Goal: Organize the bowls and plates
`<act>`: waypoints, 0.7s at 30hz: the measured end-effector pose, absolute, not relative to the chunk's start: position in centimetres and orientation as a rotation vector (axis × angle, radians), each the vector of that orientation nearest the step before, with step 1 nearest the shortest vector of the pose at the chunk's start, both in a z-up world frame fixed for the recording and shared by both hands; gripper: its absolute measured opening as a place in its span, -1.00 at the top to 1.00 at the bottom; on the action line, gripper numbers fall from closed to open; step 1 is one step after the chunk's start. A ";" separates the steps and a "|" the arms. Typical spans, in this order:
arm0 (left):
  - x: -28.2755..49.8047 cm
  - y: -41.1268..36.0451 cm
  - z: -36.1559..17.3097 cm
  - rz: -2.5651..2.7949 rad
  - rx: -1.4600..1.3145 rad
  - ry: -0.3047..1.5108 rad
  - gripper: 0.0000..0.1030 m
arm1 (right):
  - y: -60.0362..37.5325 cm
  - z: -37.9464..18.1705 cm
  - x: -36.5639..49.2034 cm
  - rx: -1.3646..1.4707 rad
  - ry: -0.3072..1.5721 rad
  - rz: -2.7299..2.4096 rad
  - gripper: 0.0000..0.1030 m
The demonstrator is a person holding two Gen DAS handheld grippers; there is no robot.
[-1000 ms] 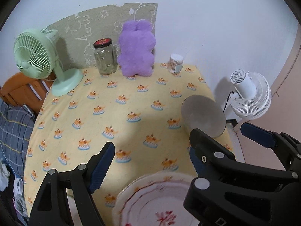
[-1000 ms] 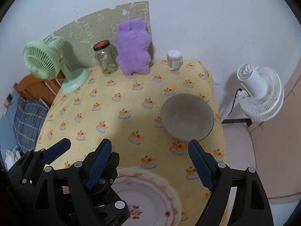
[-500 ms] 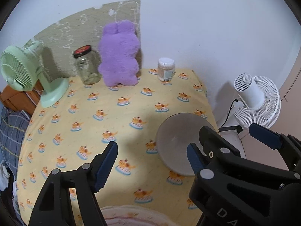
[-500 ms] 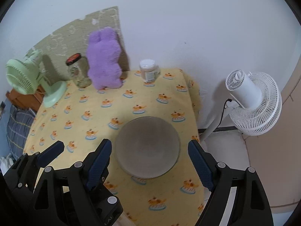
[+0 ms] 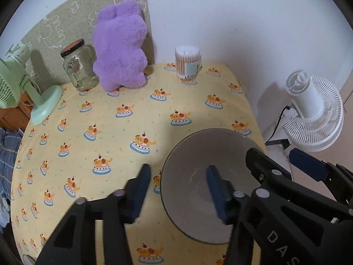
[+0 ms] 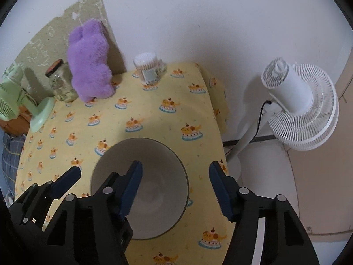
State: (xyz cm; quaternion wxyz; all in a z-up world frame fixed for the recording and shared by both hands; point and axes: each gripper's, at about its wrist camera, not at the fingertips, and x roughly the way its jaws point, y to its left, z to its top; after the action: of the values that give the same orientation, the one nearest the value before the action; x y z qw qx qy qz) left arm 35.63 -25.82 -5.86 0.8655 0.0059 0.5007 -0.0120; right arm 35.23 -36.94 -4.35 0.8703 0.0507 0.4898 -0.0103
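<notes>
A grey bowl (image 5: pixel 198 165) stands empty near the right edge of the yellow tablecloth (image 5: pixel 110 132). My left gripper (image 5: pixel 178 190) straddles the bowl's left rim, one finger outside and one inside. Its jaws are closing, with clear gaps still between pads and rim. In the right wrist view the same bowl (image 6: pixel 154 161) has its right rim between the fingers of my right gripper (image 6: pixel 175 190). These jaws are closing too, and the pads are not touching the rim. One finger (image 6: pixel 66 181) of the left gripper shows at the bowl's left side. No plate is in view.
At the back by the wall stand a purple plush toy (image 5: pixel 120 50), a glass jar (image 5: pixel 79 68) and a tub of cotton swabs (image 5: pixel 188 63). A green fan (image 5: pixel 22 88) is at the left. A white fan (image 6: pixel 300 108) stands on the floor past the table's right edge.
Both grippers moved forward and down from over the flowered plate to the grey bowl. The plate slid out of view. Both pairs of jaws narrowed, the left more.
</notes>
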 end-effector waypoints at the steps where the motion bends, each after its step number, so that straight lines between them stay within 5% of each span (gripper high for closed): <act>1: 35.8 -25.8 -6.2 -0.024 0.011 1.056 0.14 | -37.0 -4.8 35.5 0.112 1.032 -0.016 -0.16; 13: 36.8 -25.5 -8.3 0.008 0.031 1.100 0.51 | -36.6 -7.6 36.9 0.105 1.083 -0.005 0.41; 21: 36.8 -25.5 -8.2 -0.002 0.032 1.125 0.51 | -36.8 -7.4 36.9 0.114 1.102 -0.014 0.43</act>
State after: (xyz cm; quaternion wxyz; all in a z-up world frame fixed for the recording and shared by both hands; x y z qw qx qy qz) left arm 36.78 -25.51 -8.23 0.8459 0.0151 0.5331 -0.0011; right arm 36.85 -36.81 -7.42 0.8504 0.0541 0.5233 -0.0066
